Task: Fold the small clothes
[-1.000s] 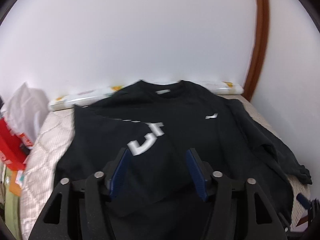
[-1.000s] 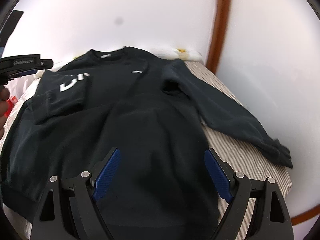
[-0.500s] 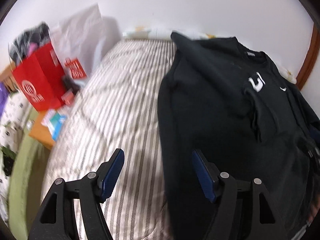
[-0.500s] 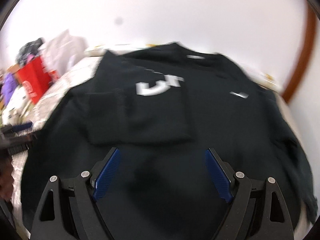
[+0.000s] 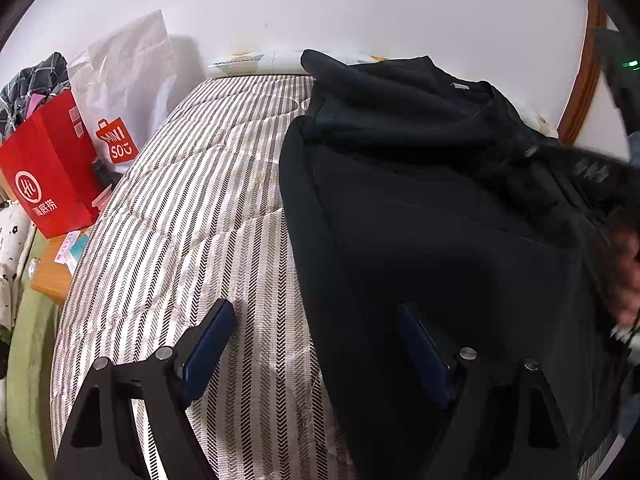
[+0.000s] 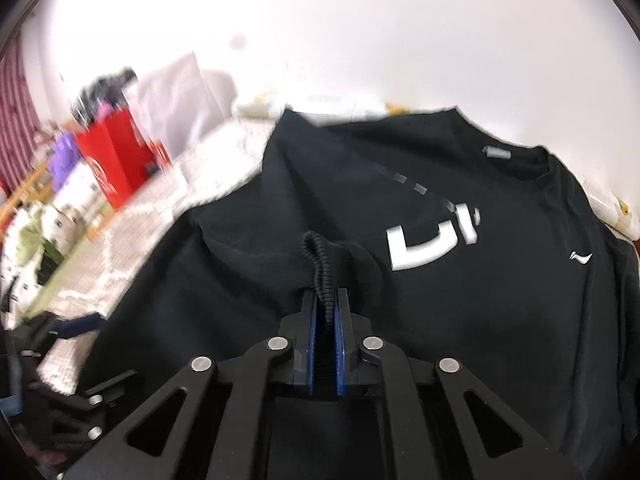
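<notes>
One black sweatshirt (image 6: 460,320) lies flat on the striped bed (image 5: 192,216), its sleeve cuff (image 6: 326,268) pinched in the right gripper (image 6: 324,316), whose jaws have just been closing onto it. Left gripper (image 5: 316,340), jaws just opening and empty, straddles the sweatshirt's side edge. Step: sleeve fold; next, I judge, carry the cuff across the chest.

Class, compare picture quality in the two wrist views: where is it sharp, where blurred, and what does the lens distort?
Left wrist: sharp striped bedcover; the far right edge smears. Right wrist: red bag and the black sweatshirt lettering streaked, while the right gripper stays crisp. Both views: fisheye bowing, dark corners.
</notes>
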`<state>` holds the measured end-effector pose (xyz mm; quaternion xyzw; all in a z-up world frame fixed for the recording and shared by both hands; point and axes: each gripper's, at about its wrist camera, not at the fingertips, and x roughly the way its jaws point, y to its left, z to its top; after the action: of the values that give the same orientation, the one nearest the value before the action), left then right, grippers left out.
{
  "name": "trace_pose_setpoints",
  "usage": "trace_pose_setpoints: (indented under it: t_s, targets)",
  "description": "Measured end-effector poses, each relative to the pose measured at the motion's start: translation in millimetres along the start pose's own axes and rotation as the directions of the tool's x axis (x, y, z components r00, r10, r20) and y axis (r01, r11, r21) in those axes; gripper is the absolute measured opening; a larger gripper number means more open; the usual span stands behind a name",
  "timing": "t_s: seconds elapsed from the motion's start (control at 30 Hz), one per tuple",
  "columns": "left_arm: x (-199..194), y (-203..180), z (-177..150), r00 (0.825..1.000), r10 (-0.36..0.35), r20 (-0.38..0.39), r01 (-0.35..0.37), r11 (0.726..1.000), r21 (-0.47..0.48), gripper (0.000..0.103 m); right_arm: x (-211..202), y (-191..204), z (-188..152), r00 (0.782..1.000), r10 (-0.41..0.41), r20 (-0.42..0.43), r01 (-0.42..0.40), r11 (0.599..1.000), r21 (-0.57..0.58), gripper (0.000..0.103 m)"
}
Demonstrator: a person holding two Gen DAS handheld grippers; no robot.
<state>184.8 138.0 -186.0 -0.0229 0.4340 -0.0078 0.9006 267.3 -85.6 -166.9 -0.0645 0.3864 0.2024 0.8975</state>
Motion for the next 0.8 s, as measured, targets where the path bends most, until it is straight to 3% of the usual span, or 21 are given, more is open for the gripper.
trace_pose_setpoints:
  t_s: [0.1,0.3,0.5,0.57,0.6,0.67,0.8]
  targets:
    - [6,-10,2,1.000,0.016,-0.003,-0.016,1.000,0.000,0.085,-26,-31,7,0.998,-0.010,0.057,0.007,0.999,0.047,0.007]
    - [7,-9,2,1.000,0.017,-0.006,-0.017,1.000,0.002,0.088,-51,-72,4,0.997,-0.001,0.079,-0.009,0.993,0.116,0.009]
    - [8,-11,4,1.000,0.020,-0.013,-0.020,1.000,-0.002,0.088,-45,-67,-3,0.998,0.044,0.053,-0.050,0.990,0.128,0.014]
    - [9,-7,10,1.000,0.007,-0.029,-0.007,1.000,-0.015,0.087,-43,-63,-4,0.998,0.037,0.053,-0.043,0.991,0.126,0.023]
    - [9,-6,16,1.000,0.007,-0.027,-0.008,1.000,-0.025,0.087,-42,-60,-5,0.998,0.041,0.052,-0.048,0.990,0.129,0.037]
    - [8,-5,23,1.000,0.023,-0.018,-0.024,0.999,-0.024,0.087,-37,-56,-6,0.997,0.068,0.042,-0.073,0.987,0.141,0.054]
    - [13,-7,35,0.998,0.054,-0.020,-0.054,0.998,-0.023,0.087,-23,-33,-9,0.992,0.126,0.022,-0.128,0.986,0.106,0.060]
